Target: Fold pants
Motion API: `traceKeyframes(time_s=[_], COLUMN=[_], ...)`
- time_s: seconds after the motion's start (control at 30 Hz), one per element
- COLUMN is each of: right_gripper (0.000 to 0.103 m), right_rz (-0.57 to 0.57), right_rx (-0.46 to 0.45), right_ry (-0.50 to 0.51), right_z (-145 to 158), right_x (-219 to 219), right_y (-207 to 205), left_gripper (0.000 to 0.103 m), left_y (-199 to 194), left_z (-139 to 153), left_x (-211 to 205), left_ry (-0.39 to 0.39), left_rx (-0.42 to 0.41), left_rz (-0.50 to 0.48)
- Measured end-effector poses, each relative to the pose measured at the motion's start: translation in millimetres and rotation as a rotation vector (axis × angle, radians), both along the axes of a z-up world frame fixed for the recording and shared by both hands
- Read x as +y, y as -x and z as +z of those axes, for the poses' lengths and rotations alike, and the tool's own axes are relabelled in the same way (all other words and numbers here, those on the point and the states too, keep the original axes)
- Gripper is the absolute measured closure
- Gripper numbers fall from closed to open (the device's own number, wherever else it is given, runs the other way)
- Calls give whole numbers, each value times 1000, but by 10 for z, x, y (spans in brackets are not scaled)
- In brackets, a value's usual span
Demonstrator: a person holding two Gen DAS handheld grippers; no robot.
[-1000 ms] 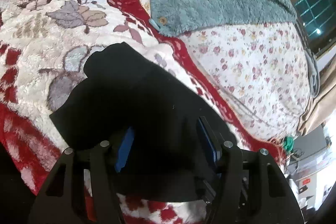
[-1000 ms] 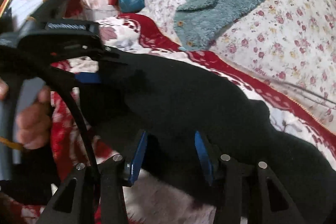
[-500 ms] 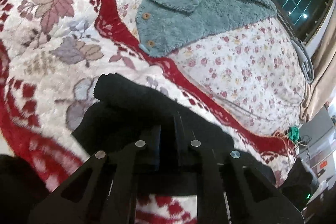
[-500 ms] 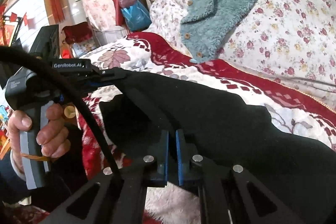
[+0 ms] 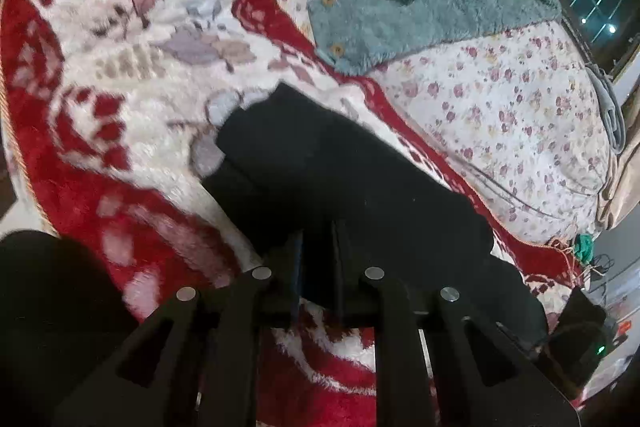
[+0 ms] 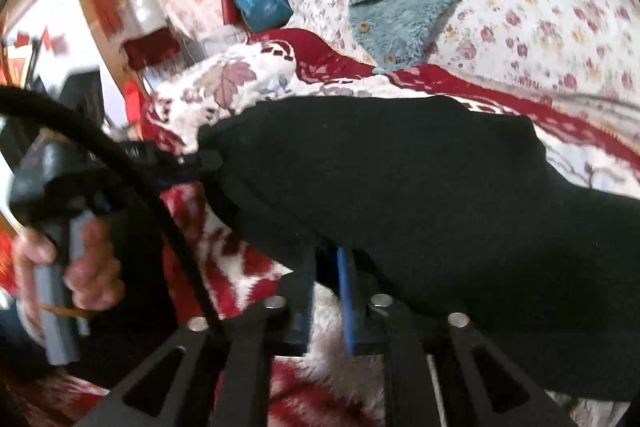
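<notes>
We held the black pants (image 5: 352, 179) lifted just above the red and white leaf-patterned blanket (image 5: 120, 75), with each gripper pinching the near edge. On the left gripper (image 5: 318, 267), the jaws were pressed close with dark cloth caught between them. The right gripper (image 6: 326, 279) nipped a thin fold, its blue pads (image 6: 345, 291) almost together. From the right wrist view we saw our left hand (image 6: 86, 267) on its grey handle (somewhat blurred). A teal fleece garment (image 5: 420, 3) lay well apart on the floral quilt (image 5: 500, 115).
</notes>
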State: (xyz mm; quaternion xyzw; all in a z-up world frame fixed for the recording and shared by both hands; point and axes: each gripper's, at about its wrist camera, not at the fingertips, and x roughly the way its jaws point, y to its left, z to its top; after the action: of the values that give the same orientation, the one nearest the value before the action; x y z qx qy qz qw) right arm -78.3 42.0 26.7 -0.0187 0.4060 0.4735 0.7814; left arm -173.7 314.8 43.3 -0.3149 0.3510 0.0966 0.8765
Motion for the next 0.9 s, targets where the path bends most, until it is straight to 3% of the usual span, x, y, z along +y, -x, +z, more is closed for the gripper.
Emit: traceKeyframes(time_s=[0.03,0.07,0.13,0.2,0.27,0.4,0.67,0.9], right_gripper=[71,70,70,70,70,70,66,66], right_rz=[-5,-7,-29,-59,-88,-159,-194,-109], right_rx=[0,-8,-17,-8,-24,-32,-32,-54], right_ry=[-5,-10,-24,-34,-35,-43,-19,6], right_z=[36,73,136,170,206,255,265,203], right_x=[-56,-117,-253,-366,-430,-559,-625,-333], right_y=[13,20,14,-16,-35,-119,-228,-100], left_gripper=[90,87,61,46,46,46,46,46], left_y=[37,63,142,173,172,88,-23,-170], left_z=[37,65,136,156,165,76,-108,-152], left_x=[0,5,-1,10,11,10,-12,9], left_ry=[-13,-24,-43,-20,-11,14,68,93], left_rx=[-7,-12,-31,-53,-60,5,58,56], left_rz=[5,12,22,28,38,33,52,85])
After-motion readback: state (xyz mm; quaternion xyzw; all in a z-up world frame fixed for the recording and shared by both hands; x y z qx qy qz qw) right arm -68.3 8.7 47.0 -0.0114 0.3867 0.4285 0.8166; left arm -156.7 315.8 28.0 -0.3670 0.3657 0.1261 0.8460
